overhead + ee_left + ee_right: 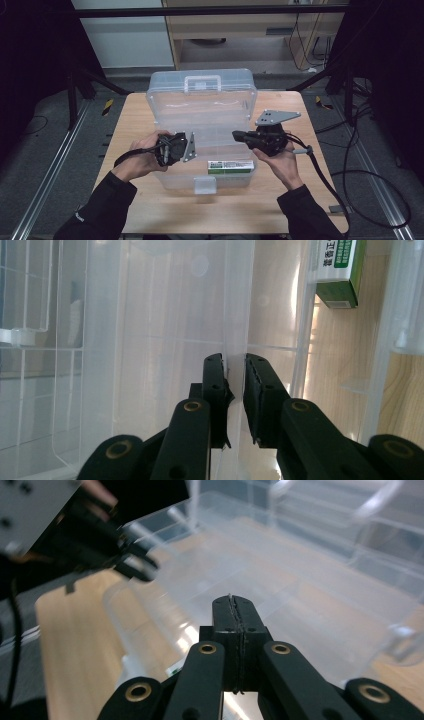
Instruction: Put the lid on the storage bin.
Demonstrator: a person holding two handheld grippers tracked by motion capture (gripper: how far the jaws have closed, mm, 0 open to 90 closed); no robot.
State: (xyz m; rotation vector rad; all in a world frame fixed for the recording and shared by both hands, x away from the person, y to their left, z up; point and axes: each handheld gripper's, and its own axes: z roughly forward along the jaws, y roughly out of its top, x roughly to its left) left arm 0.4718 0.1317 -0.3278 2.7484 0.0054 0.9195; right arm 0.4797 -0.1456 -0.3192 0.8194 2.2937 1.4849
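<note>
Dim room, black frame legs and loose cables on grey floor around a small wooden table (140,117); a pale cabinet sits behind it. Landmark: the clear plastic storage box (202,107), standing open on the table, lid with a handle leaning back on the far side, tray on the near side with its latch tab at the front edge. Inside the box, at the front wall just right of the latch, lies a small green-and-white carton (230,167); the left gripper view shows it (340,272) at top right, lying flat on the box floor. Left gripper (175,148) is at the box's left wall, held by the person's left hand (142,160); in the left gripper view (235,390) its jaws straddle the thin clear wall, one pad each side, closed down on it with the wall pinched between them. Right gripper (239,135) is held by the right hand (285,162) above the right half of the box, pointing toward the box's middle, apart from the carton. In the right gripper view (234,615) its jaws meet pad to pad, fully closed with nothing between them, over the open tray, and the left gripper shows blurred at the box's far wall (135,562).
</note>
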